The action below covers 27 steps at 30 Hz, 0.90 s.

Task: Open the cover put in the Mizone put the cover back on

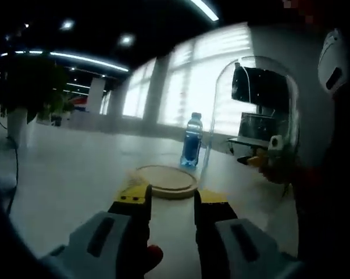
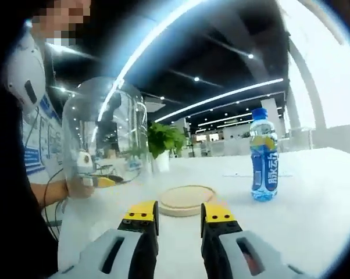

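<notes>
Two views look across one white table (image 1: 64, 174). At lower centre of the left gripper view, the left gripper (image 1: 172, 197) has its yellow-tipped jaws a narrow gap apart, with nothing between them. Just beyond the tips lies a round wooden base (image 1: 166, 179), bare on top. A clear glass dome (image 1: 250, 128) stands to the right of centre, raised off the base and held by a person at the right edge of the frame. The blue drink bottle (image 1: 191, 141) stands upright at centre, behind the base and well apart from it

At lower centre of the right gripper view, the right gripper (image 2: 179, 216) is likewise slightly parted and empty. The wooden base (image 2: 186, 199) sits just past its tips, the dome (image 2: 105, 133) is at left with a hand (image 2: 76, 187) at its lower edge, and the bottle (image 2: 263, 156) stands right of centre. A potted plant (image 2: 162, 142) shows at centre behind
</notes>
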Motion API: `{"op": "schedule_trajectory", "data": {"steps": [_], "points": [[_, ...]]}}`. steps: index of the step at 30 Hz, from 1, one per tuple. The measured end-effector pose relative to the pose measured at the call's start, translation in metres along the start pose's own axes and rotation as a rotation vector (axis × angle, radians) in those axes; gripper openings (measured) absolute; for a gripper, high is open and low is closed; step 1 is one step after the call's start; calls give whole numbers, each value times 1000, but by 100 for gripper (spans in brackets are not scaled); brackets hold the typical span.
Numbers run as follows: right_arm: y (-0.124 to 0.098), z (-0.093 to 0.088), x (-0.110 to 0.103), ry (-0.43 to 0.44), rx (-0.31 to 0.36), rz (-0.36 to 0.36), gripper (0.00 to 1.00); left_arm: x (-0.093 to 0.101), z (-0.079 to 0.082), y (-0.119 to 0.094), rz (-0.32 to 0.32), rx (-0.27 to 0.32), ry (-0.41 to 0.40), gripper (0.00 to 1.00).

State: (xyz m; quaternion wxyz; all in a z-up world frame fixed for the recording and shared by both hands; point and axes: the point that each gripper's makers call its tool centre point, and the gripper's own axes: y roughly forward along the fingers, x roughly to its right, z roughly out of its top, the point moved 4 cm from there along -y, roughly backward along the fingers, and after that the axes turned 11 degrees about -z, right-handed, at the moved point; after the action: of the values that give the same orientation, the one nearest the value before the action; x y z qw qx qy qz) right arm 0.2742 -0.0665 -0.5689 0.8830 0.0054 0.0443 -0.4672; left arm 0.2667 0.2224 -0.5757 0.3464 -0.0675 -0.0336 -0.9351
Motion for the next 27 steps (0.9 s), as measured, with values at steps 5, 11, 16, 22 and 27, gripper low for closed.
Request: {"op": "schedule_trajectory", "data": {"steps": [5,11,16,22,27], "points": [[4,-4,-1,-25,6,-8,15,-8,-12,1,45,-40,42,18],[5,-11,1,-3,-8,-17,15,-12,-4,-5,52,35,-17,18],[5,-22,3,55,-22,-46,17,-24,0,-11,83,87,-80,18],[3,-18,9,78,2,-72,17,-18,-2,-9,67,65,-40,18],[2,-18,9,73,13,-76,17,-19,-3,-9,65,62,-49,18]]}}
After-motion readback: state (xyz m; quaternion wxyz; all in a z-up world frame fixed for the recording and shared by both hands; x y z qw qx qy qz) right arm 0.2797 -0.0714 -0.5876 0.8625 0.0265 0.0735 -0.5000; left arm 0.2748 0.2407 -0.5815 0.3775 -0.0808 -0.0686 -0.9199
